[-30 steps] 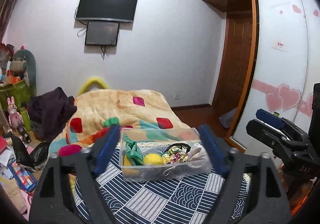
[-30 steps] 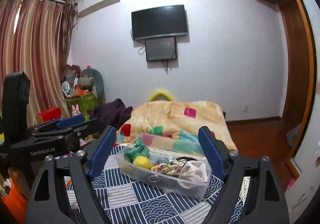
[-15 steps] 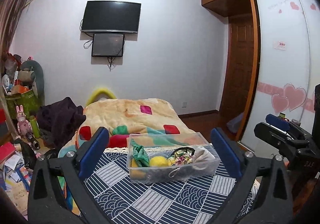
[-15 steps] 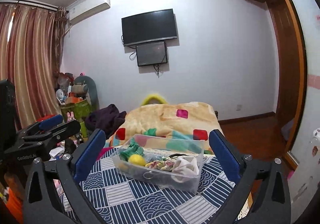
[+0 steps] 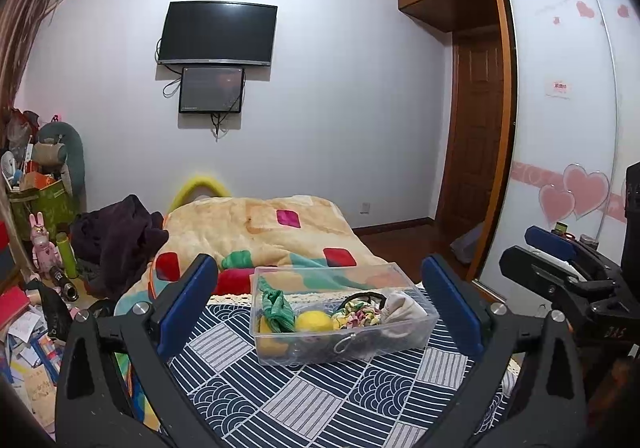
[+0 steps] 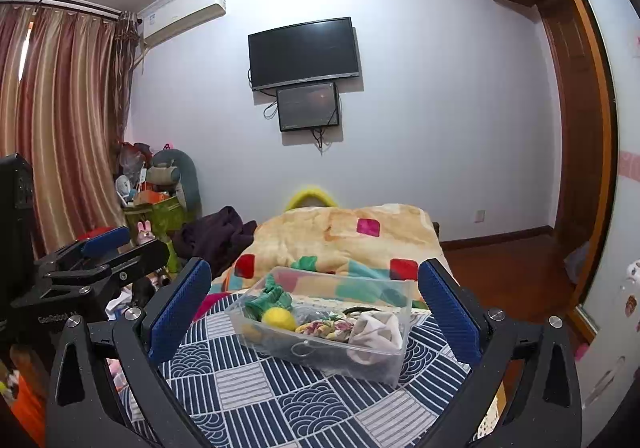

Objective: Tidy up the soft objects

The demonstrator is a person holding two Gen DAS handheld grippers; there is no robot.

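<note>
left gripper (image 5: 320, 280): jaws wide, empty
right gripper (image 6: 316, 284): jaws wide, empty
clear plastic bin (image 5: 424, 324): on patterned cloth (image 5: 280, 396)
contents: yellow ball (image 5: 314, 322), green cloth (image 5: 276, 308), possibly scrunchies

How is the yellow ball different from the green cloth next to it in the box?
The yellow ball is round and smooth; the green cloth is crumpled and knotted. The ball sits low in the clear box, while the cloth pokes up higher. The cloth lies nearer the box's left end, the ball more toward the middle. Both are in the same box, touching.
</note>
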